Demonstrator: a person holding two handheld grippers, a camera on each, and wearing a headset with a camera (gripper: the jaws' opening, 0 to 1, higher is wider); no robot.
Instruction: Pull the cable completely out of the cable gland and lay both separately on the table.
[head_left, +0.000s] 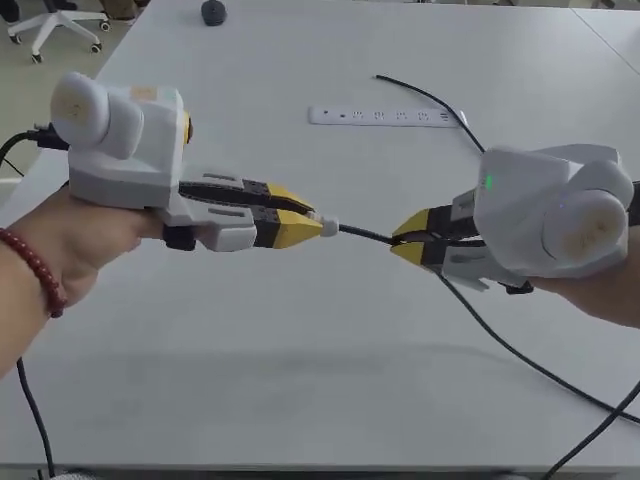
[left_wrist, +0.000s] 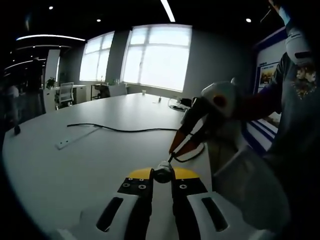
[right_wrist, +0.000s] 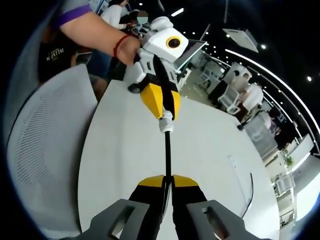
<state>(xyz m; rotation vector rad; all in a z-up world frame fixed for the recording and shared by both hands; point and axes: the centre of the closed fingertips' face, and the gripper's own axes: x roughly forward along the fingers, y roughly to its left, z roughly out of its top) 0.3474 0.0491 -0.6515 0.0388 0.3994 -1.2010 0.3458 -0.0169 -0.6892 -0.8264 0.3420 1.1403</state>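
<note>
Above the white table (head_left: 300, 330), my left gripper (head_left: 312, 222) is shut on a small grey cable gland (head_left: 326, 226); the gland (left_wrist: 162, 172) sits between its yellow tips. A black cable (head_left: 362, 234) runs straight out of the gland to my right gripper (head_left: 402, 240), which is shut on it, then trails down over the table toward the front right. In the right gripper view the cable (right_wrist: 167, 155) stretches taut from my right gripper (right_wrist: 167, 181) up to the gland (right_wrist: 166, 123) in the left gripper (right_wrist: 165, 113). The two grippers face each other, a short gap apart.
A white power strip (head_left: 385, 117) lies at the table's far middle with a thin black lead (head_left: 430, 98) curving past it. A dark round object (head_left: 213, 12) rests at the far edge. An office chair (head_left: 55, 25) stands far left. A person's hands hold both grippers.
</note>
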